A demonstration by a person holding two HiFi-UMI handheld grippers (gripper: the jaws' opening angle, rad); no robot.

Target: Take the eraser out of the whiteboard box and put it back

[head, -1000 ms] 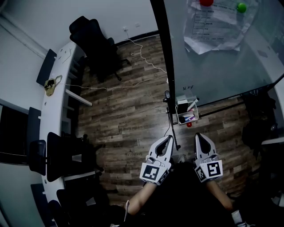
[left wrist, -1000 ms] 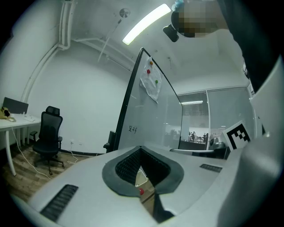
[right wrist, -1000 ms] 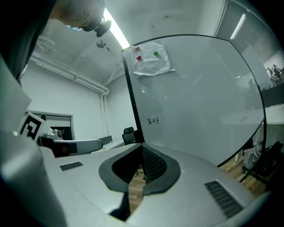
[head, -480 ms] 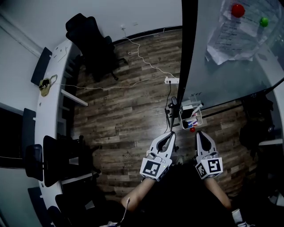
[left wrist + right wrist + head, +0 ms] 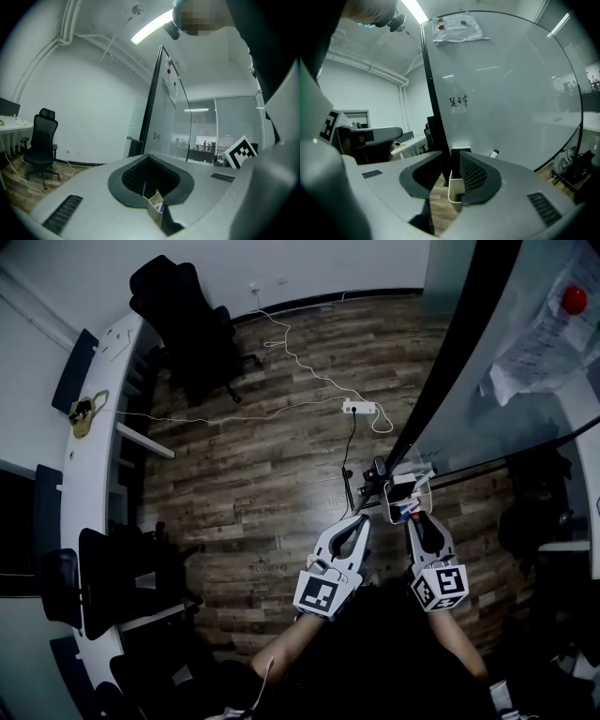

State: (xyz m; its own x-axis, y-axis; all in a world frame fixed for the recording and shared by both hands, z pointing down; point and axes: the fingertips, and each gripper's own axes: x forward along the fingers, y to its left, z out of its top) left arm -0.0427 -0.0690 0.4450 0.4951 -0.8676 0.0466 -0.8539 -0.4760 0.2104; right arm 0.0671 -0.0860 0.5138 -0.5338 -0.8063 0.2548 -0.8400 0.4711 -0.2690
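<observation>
Your right claw point(image 5: 445, 199) has just been opening; its jaws now stand partly apart and grip nothing; the whiteboard box point(image 5: 454, 187) shows in the gap just before them. The dark eraser point(image 5: 458, 153) stands in this box, at the foot of the whiteboard point(image 5: 506, 93); your left claw point(image 5: 359, 521) is open only by a narrow slit, empty.
</observation>
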